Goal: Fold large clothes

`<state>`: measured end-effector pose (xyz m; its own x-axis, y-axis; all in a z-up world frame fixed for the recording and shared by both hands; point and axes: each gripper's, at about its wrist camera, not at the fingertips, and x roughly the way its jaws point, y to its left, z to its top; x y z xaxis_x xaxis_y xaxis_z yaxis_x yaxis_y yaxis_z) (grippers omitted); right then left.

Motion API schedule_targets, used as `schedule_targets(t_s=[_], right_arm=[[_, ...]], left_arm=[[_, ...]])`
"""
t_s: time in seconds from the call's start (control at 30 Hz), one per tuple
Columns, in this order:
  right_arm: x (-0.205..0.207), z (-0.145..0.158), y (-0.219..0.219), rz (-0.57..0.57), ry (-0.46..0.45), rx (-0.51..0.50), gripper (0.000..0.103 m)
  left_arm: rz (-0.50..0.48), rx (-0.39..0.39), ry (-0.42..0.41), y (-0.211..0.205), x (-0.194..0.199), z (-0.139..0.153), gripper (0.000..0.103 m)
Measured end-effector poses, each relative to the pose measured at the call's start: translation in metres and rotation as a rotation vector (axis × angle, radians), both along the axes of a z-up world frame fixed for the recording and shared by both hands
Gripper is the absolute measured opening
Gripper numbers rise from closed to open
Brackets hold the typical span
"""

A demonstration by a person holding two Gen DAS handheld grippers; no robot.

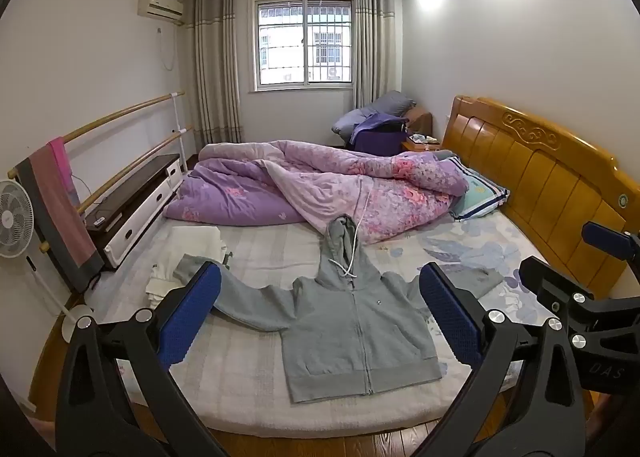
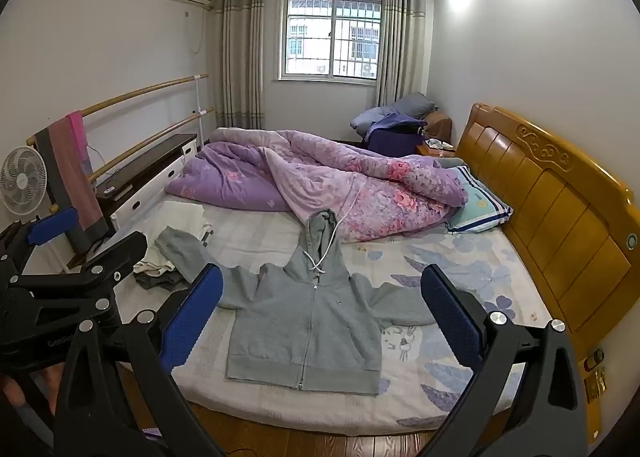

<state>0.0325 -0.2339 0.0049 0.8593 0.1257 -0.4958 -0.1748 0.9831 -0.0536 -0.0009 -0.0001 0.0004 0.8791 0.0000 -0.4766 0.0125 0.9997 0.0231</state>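
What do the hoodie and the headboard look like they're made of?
Hoodie: likely grey cotton fleece knit, matte, with ribbed hem, metal zip and white drawcord.
Headboard: wood, honey-coloured glossy varnish, panelled with a carved scroll on top; solid or veneer can't be told.

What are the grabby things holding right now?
Nothing. Both the left hand-held gripper and right hand-held gripper are open above the grey hoodie.

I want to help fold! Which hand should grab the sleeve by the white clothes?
Probably the left hand-held gripper: open, and that sleeve of the grey hoodie lies on its side, beside the white clothes.
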Motion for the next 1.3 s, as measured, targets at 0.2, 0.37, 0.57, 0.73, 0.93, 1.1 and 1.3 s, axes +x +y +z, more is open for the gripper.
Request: schedule_targets(t_s=[0.2,0.37,0.57,0.73,0.93,1.1,1.3], right_arm=[[0.0022,0.0002,-0.0009,-0.004,0.005,0.005,0.096],[0.002,-0.0002,-0.0009,-0.003,0.002,0.003,0.096],[0.0022,0.0037,0.0034,0.001,0.004,0.005,0.096],[0.0058,0.0056,0.0043,0.001,0.008,0.007,0.096],[0.0073,-0.0008,0.0024,0.002,0.003,-0.001,0.096],[0.007,-0.001,0.0032,0.002,0.001,-0.001,0.096],[0.0068,-0.0022,0.0036,0.001,0.001,-0.001,0.096]], left_arm=[[-0.002,0.006,0.007,-0.0001,-0.0008,-0.0006,0.099],[0.002,0.006,0.002,0.0037,0.001,0.0021,0.099],[0.004,0.007,0.004,0.0031,-0.0003,0.0029,0.099],[0.004,0.005,0.004,0.003,-0.0003,0.0028,0.099],[0.003,0.003,0.005,0.0025,-0.0004,0.0029,0.099],[0.004,0.005,0.005,0.0077,0.0025,0.0031,0.099],[0.005,0.001,0.006,0.0075,0.0027,0.0025,0.099]])
